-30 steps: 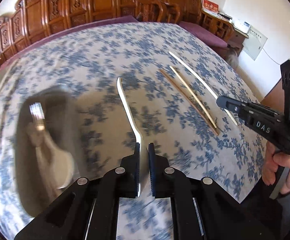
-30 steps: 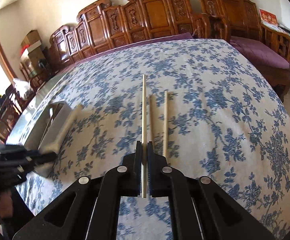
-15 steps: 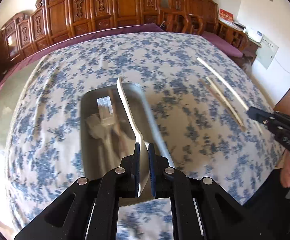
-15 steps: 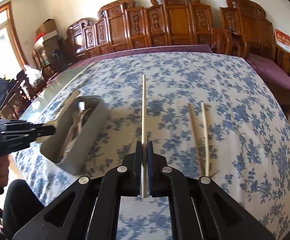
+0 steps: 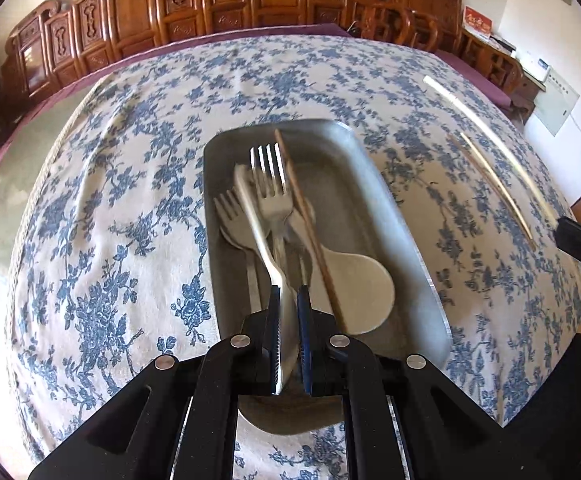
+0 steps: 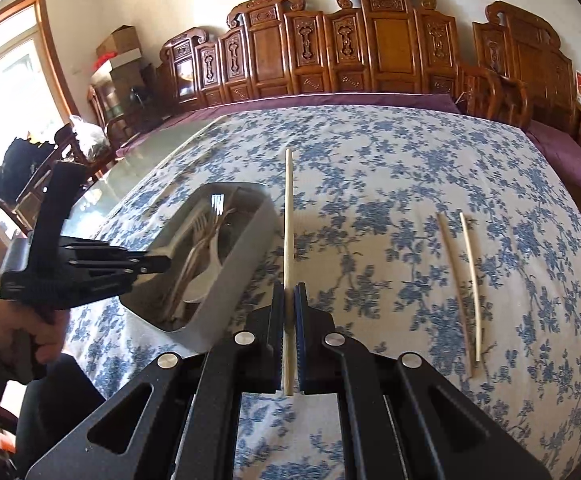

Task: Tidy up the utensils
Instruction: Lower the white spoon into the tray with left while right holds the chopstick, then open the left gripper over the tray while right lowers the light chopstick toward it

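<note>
My left gripper (image 5: 289, 304) is shut on a metal utensil handle (image 5: 255, 220) and holds it over the grey metal tray (image 5: 390, 200). The tray holds forks (image 5: 268, 172), a white spoon (image 5: 360, 292) and a brown chopstick (image 5: 310, 224). My right gripper (image 6: 289, 300) is shut on a pale chopstick (image 6: 288, 208), held above the tablecloth just right of the tray (image 6: 246, 248). Two more chopsticks (image 6: 464, 280) lie on the cloth to the right; they also show in the left wrist view (image 5: 494, 184). The left gripper shows in the right wrist view (image 6: 158, 266).
The table carries a blue-flowered cloth (image 6: 390, 168). Carved wooden chairs (image 6: 370, 48) line the far side. A window and stacked boxes (image 6: 118, 52) stand at the left.
My left gripper has swung left with the utensil until it is over the tray. My right gripper has lifted its chopstick and moved left toward the tray, away from the other two.
</note>
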Action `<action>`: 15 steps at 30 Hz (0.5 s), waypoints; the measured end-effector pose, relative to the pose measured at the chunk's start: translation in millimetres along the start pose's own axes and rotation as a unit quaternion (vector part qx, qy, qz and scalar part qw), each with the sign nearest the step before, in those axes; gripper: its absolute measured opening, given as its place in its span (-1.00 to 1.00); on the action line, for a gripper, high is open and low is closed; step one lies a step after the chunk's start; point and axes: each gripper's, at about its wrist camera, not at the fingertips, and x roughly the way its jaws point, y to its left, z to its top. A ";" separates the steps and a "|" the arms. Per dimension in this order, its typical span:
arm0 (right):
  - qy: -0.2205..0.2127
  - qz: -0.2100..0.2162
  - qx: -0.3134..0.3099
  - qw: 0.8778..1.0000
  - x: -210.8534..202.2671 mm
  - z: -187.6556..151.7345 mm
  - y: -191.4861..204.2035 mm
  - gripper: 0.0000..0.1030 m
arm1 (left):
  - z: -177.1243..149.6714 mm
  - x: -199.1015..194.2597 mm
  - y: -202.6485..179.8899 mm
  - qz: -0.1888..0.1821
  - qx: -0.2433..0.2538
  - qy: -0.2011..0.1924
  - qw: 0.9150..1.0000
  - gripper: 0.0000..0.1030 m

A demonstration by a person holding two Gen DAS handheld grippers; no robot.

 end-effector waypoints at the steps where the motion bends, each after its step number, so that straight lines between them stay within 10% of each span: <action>1: 0.001 0.000 -0.002 1.000 -0.1 0.0 3.3 -0.88 | -0.2 0.7 1.1 0.000 -0.001 0.002 1.000 -0.80; 15: 0.024 0.009 0.013 1.000 27.6 9.2 49.0 -0.88 | -8.8 -57.0 23.5 -0.009 -0.005 -0.051 0.999 -0.60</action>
